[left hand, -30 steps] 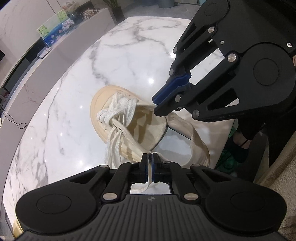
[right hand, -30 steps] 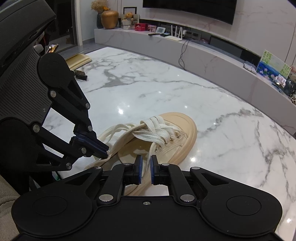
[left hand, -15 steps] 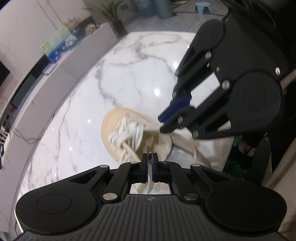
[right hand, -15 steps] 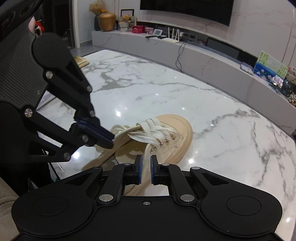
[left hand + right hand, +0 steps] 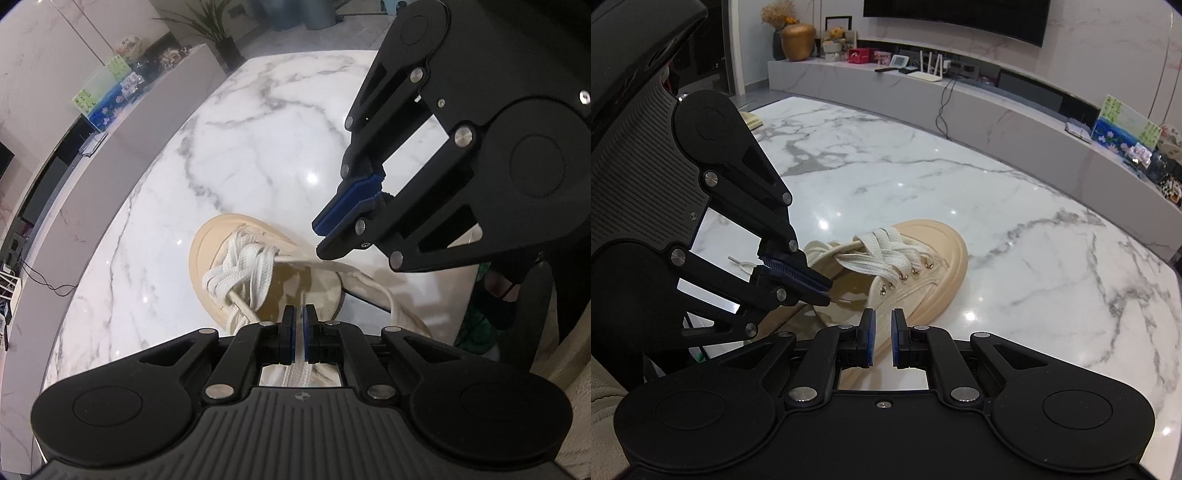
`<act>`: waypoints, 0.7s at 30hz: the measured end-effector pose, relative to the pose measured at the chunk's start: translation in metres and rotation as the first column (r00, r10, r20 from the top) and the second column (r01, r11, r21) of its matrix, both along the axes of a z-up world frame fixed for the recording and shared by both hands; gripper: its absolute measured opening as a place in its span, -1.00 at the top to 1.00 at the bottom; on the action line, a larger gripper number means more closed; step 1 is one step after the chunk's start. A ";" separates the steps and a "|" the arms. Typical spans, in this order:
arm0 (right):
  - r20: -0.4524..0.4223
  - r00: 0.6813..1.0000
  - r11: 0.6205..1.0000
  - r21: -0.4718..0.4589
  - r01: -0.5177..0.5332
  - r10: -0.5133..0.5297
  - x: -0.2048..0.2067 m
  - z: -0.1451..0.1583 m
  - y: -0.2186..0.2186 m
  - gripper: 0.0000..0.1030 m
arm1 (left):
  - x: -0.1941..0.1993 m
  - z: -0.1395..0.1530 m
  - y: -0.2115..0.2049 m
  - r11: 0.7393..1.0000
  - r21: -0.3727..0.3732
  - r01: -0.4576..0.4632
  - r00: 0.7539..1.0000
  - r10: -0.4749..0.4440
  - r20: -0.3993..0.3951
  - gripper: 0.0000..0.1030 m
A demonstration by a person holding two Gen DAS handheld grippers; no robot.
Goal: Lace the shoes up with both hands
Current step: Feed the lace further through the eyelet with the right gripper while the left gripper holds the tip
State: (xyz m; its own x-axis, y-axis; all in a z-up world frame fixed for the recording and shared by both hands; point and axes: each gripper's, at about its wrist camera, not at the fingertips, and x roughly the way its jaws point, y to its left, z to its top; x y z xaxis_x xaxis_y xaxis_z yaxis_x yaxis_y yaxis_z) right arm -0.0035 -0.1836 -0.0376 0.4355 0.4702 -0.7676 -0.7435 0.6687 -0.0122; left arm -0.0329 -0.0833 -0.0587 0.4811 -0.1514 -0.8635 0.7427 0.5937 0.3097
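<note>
Right-wrist view: left tool [image 5: 816, 291] before shoe [image 5: 934, 266]

The desk [image 5: 1052, 258] is white marble with grey veins, polished enough to throw back small spots of light. A beige shoe [image 5: 923, 266] with white laces lies on it, just ahead of both tongs, toe pointing away from them. A small pale lace tip [image 5: 737, 261] rests on the desk behind the left tongs [image 5: 812, 286], seen from the right wrist.
</note>
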 end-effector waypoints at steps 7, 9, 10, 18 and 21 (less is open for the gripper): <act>-0.003 1.000 1.000 -0.008 0.010 -0.010 0.002 -0.001 -0.003 0.87 | -0.013 0.007 0.000 1.000 0.010 0.019 0.998 -0.019 0.059 0.63; -0.003 1.000 1.000 -0.008 0.006 -0.006 0.001 -0.002 -0.002 0.87 | -0.014 0.010 0.000 1.000 0.027 -0.001 0.997 -0.001 0.074 0.52; -0.004 1.000 1.000 -0.008 0.003 -0.003 0.001 -0.002 -0.001 0.87 | -0.014 0.010 0.000 0.999 0.037 -0.013 0.997 0.010 0.077 0.52; -0.007 1.000 1.000 -0.009 -0.020 0.020 -0.002 -0.003 0.003 0.87 | -0.009 0.006 0.001 0.993 0.058 -0.099 0.995 0.097 0.024 0.52; -0.006 1.000 1.000 -0.009 -0.018 0.018 -0.001 -0.003 0.003 0.87 | -0.001 0.007 0.003 0.989 0.021 -0.148 0.989 0.148 -0.011 0.52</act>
State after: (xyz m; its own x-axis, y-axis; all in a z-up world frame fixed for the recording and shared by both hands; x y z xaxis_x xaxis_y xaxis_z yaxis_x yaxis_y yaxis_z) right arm -0.0050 -0.1809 -0.0406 0.4224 0.4711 -0.7744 -0.7555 0.6551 -0.0136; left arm -0.0342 -0.0802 -0.0520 0.4858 -0.0617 -0.8719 0.6509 0.6913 0.3138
